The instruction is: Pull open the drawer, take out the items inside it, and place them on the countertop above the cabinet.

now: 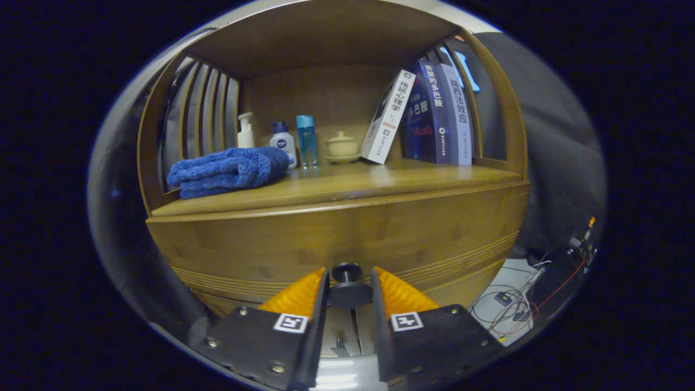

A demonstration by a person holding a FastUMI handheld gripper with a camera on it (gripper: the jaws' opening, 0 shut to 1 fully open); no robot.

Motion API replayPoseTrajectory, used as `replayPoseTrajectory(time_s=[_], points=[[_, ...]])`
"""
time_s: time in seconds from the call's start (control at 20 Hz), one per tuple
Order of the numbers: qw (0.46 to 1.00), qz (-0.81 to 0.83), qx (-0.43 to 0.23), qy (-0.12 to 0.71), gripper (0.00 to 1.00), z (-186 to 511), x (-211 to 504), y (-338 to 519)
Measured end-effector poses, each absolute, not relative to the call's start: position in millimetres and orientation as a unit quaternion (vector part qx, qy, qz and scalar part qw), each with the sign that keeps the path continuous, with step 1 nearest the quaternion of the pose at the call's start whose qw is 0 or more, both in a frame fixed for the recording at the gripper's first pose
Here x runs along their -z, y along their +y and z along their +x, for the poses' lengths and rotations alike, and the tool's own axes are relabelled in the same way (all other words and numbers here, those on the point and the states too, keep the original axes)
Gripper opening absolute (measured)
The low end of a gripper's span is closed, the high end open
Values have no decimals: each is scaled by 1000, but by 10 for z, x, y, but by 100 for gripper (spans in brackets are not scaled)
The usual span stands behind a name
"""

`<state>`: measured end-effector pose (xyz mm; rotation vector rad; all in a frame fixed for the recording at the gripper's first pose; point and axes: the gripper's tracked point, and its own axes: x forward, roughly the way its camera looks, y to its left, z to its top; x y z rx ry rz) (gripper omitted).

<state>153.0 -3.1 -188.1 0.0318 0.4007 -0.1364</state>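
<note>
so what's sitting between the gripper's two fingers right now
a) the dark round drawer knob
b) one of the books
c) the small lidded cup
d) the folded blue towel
a: the dark round drawer knob sits between the fingers of the gripper, against the closed drawer front; whether both fingers press on it cannot be told. The blue towel lies up on the countertop.

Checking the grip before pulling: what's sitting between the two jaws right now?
In the gripper view, the drawer's dark round knob sits between the jaws of the gripper, against the wooden drawer front. Whether both fingers already press on it cannot be told.
</note>
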Motion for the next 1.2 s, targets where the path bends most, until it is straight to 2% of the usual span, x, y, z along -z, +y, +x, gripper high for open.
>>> replayPoseTrajectory(time_s=[0.2,0.25,0.85,1.2], points=[[978,17,65,198,34,1497,1866,-13],[978,11,60,202,24,1486,1862,-31],[981,26,72,179,24,431,1709,-59],[976,19,85,200,24,14,1751,-26]])
